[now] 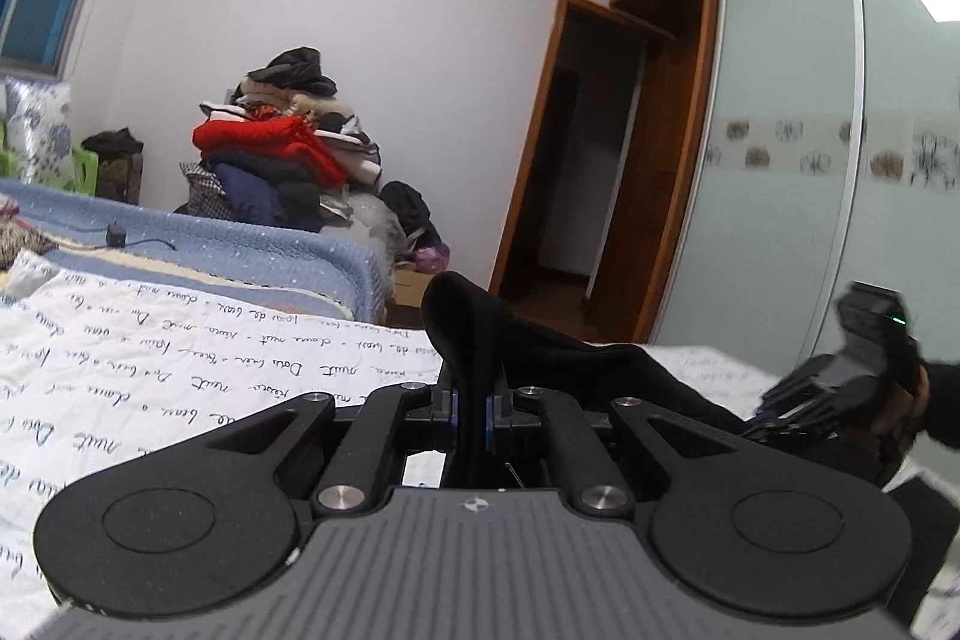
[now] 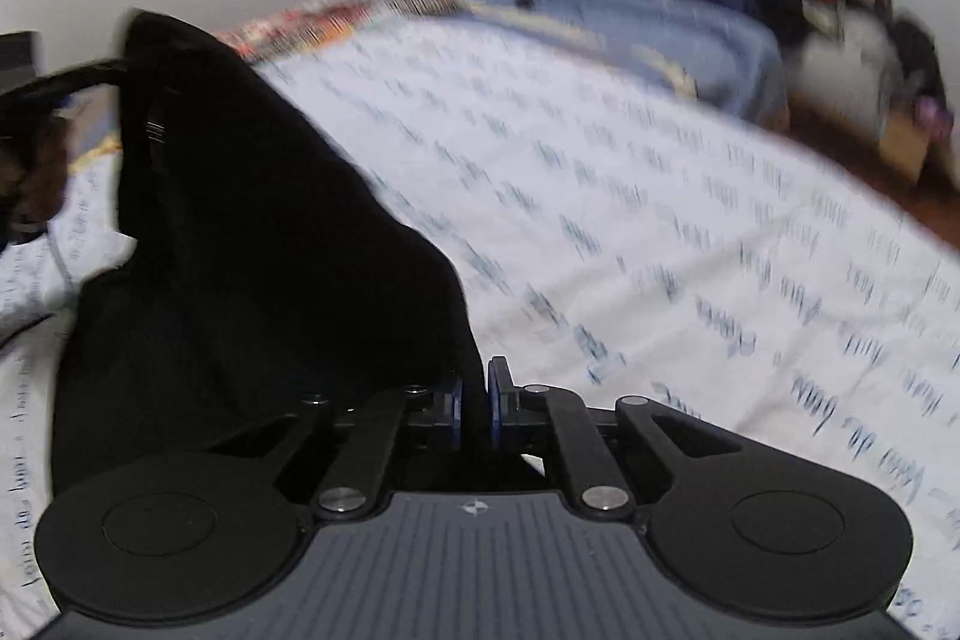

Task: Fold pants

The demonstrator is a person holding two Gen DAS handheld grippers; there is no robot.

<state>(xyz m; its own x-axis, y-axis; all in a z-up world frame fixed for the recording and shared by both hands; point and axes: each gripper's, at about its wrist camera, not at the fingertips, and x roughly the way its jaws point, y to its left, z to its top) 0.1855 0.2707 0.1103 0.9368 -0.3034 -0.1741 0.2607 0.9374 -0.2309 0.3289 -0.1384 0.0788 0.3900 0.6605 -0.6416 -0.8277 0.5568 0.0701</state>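
Observation:
The black pants [image 1: 540, 358] are lifted off a white bed sheet [image 1: 150, 370] printed with handwriting. My left gripper [image 1: 472, 415] is shut on an edge of the pants, and the cloth rises in a fold above the jaws. My right gripper [image 2: 474, 409] is shut on another edge of the pants [image 2: 252, 250], which hang in a dark sheet to its left. The right gripper also shows at the right edge of the left wrist view [image 1: 840, 388], held by a hand. The right wrist view is blurred by motion.
The white sheet [image 2: 660, 220] covers a bed with a blue quilt [image 1: 240, 244] behind it. A heap of clothes [image 1: 282, 142] with a red garment stands against the far wall. An open wooden door [image 1: 576, 160] and frosted sliding wardrobe doors [image 1: 810, 130] are to the right.

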